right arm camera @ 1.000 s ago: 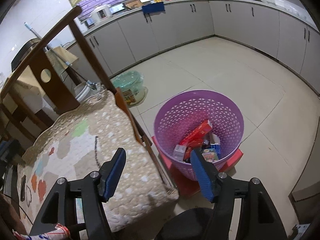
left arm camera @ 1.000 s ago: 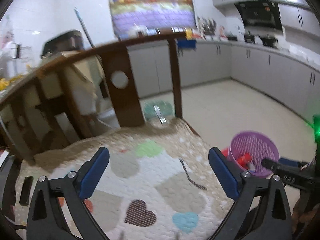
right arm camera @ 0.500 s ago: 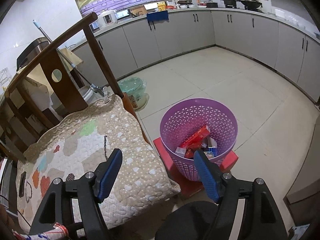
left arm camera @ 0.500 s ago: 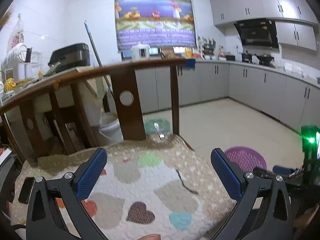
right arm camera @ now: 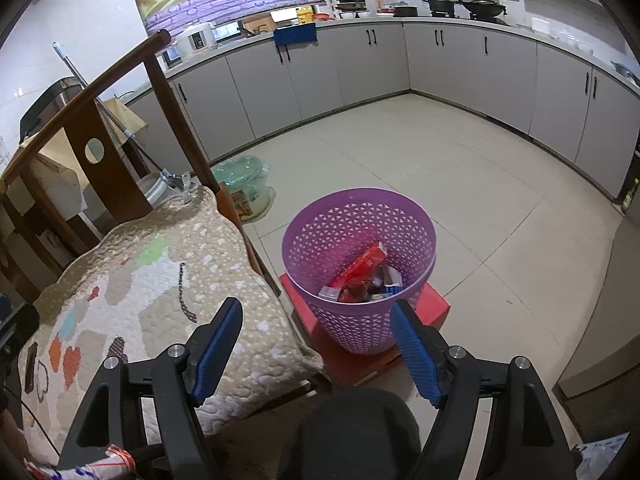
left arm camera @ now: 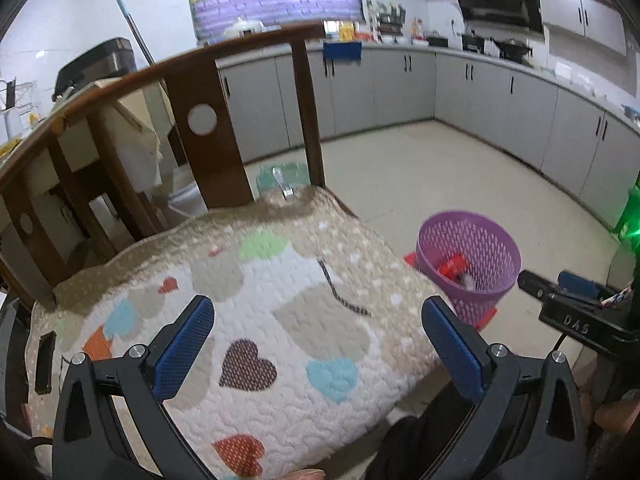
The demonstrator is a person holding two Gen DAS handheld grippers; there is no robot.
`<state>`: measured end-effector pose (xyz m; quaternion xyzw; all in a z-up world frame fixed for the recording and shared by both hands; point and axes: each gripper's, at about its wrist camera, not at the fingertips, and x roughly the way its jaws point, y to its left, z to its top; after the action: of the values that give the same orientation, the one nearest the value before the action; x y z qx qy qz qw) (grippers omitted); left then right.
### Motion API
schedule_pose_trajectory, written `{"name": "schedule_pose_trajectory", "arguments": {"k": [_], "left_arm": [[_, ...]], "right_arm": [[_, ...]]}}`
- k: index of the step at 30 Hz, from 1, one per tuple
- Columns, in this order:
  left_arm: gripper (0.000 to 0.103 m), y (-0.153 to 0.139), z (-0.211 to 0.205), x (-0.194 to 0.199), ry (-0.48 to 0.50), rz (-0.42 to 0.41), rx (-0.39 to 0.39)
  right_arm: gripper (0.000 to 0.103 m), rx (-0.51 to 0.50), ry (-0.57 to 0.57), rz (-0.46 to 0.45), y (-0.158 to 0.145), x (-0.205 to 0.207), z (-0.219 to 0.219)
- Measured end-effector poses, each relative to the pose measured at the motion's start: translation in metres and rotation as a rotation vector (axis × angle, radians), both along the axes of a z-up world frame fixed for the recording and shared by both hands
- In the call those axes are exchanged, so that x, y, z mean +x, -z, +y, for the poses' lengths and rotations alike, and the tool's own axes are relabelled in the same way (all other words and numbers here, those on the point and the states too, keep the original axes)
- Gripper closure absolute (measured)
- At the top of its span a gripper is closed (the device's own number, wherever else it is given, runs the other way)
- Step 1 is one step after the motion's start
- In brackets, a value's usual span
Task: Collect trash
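A purple mesh trash basket (right arm camera: pixel 358 236) stands on a red stool (right arm camera: pixel 434 304) on the floor beside the chair; it holds a red box (right arm camera: pixel 360 266) and several small wrappers. It also shows in the left wrist view (left arm camera: pixel 468 240). My right gripper (right arm camera: pixel 316 348) is open and empty, held above and in front of the basket. My left gripper (left arm camera: pixel 316 344) is open and empty above the quilted heart-pattern chair cushion (left arm camera: pixel 256 300). The right gripper's body shows at the right edge of the left wrist view (left arm camera: pixel 576 312).
A wooden chair back (left arm camera: pixel 208 136) rises behind the cushion. A black flat object (left arm camera: pixel 45 362) lies at the cushion's left edge. A green container (right arm camera: pixel 240 178) sits on the floor by the chair. Grey kitchen cabinets (right arm camera: pixel 460 76) line the far walls. Tiled floor (right arm camera: pixel 500 200) surrounds the basket.
Both views have shifted slightly: the left wrist view tilted down, so the basket shows more fully again. The right gripper stays over the basket. Both grippers remain open and empty.
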<state>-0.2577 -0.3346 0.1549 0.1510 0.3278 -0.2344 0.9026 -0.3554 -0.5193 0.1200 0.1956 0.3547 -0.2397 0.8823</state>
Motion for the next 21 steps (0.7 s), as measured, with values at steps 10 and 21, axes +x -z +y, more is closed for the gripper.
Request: {"name": "schedule_pose_trajectory", "arguments": {"k": [10,21], "left_arm": [[0.0,0.031,-0.009,0.004,0.002,0.1,0.09],[0.0,0.044,-0.014,0.004,0.037,0.162,0.105]], "right_arm": [[0.021,-0.015,-0.022,0.049,0.011,-0.005,0.011],[0.021,-0.044,-0.045,0.078,0.019,-0.002,0.021]]}}
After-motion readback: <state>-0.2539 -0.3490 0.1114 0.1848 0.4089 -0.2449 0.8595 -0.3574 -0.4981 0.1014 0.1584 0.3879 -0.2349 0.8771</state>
